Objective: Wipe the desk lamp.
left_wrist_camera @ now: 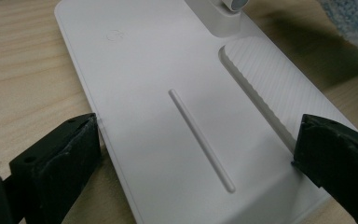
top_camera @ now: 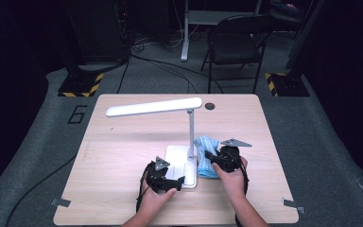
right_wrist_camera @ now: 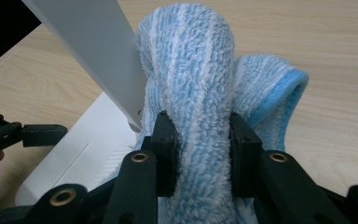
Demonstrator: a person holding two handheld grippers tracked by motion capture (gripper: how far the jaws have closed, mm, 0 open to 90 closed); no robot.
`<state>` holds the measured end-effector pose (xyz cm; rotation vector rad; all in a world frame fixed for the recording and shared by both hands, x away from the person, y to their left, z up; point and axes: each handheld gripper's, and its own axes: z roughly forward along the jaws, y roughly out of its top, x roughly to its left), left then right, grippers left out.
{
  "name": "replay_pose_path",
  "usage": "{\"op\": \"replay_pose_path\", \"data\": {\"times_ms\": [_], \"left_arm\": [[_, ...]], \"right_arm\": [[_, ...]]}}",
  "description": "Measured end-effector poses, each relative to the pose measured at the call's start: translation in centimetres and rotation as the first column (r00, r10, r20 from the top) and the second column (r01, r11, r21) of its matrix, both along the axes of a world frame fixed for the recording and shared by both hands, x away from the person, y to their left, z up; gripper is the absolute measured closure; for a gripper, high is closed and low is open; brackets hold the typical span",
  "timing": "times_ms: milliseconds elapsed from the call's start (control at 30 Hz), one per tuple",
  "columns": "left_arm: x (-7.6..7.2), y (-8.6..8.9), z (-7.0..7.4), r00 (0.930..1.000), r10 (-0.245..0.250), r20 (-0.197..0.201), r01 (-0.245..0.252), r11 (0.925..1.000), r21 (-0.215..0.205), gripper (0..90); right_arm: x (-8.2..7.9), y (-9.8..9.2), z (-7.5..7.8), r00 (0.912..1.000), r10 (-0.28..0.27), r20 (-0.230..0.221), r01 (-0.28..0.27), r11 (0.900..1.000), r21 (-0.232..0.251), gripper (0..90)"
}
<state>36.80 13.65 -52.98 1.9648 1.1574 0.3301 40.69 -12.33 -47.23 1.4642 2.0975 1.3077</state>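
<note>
The blue towel (right_wrist_camera: pixel 200 93) is fluffy terry with pale stripes and a brighter blue edge, bunched into a thick fold; it sits on the table (top_camera: pixel 123 189) just right of the lamp base (left_wrist_camera: pixel 168 93). The right gripper (right_wrist_camera: pixel 200 154) has its black jaws pressed on this fold. The left gripper (left_wrist_camera: pixel 193 154) clamps the smooth white plastic base at both edges; the base has a ribbed tray and a faint round symbol. The floor (top_camera: pixel 42 142) bears a "6"
</note>
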Motion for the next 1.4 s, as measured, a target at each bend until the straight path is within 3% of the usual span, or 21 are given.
{"op": "replay_pose_path", "data": {"times_ms": [267, 600, 733, 900, 1000, 1300, 1400], "left_arm": [[0.0, 0.1, 0.0, 1.0, -0.005, -0.003, 0.005, 1.0, 0.002, 0.5], [0.0, 0.0, 0.0, 1.0, 0.0, 0.0, 0.0, 1.0, 0.0, 0.5], [0.0, 0.0, 0.0, 1.0, -0.002, 0.001, 0.002, 1.0, 0.0, 0.5], [0.0, 0.0, 0.0, 1.0, -0.002, 0.001, 0.002, 1.0, 0.001, 0.5], [0.0, 0.0, 0.0, 1.0, -0.001, -0.001, 0.001, 1.0, -0.002, 0.4], [0.0, 0.0, 0.0, 1.0, -0.005, -0.003, 0.005, 1.0, 0.001, 0.4], [0.0, 0.0, 0.0, 1.0, -0.005, -0.003, 0.005, 1.0, 0.001, 0.4]], "right_arm": [[1.2, 1.3, -0.7, 0.9996, -0.001, -0.027, 0.001, 1.0, -0.003, 68.6], [2.5, 2.5, -2.5, 0.9959, 0.028, -0.087, -0.033, 0.997, -0.066, 68.6], [2.4, 2.8, -2.8, 0.9962, 0.041, -0.076, -0.049, 0.994, -0.098, 68.7], [2.4, 2.6, -2.7, 0.9961, 0.06, -0.065, -0.065, 0.995, -0.076, 69.0], [2.2, 2.5, -2.2, 0.995, 0.082, -0.056, -0.084, 0.996, -0.029, 69.5], [1.2, 2.2, 0.0, 0.9904, 0.136, -0.025, -0.135, 0.99, 0.052, 70.1], [0.9, 2.0, 1.0, 0.9881, 0.153, 0.014, -0.154, 0.986, 0.061, 70.1]]}}
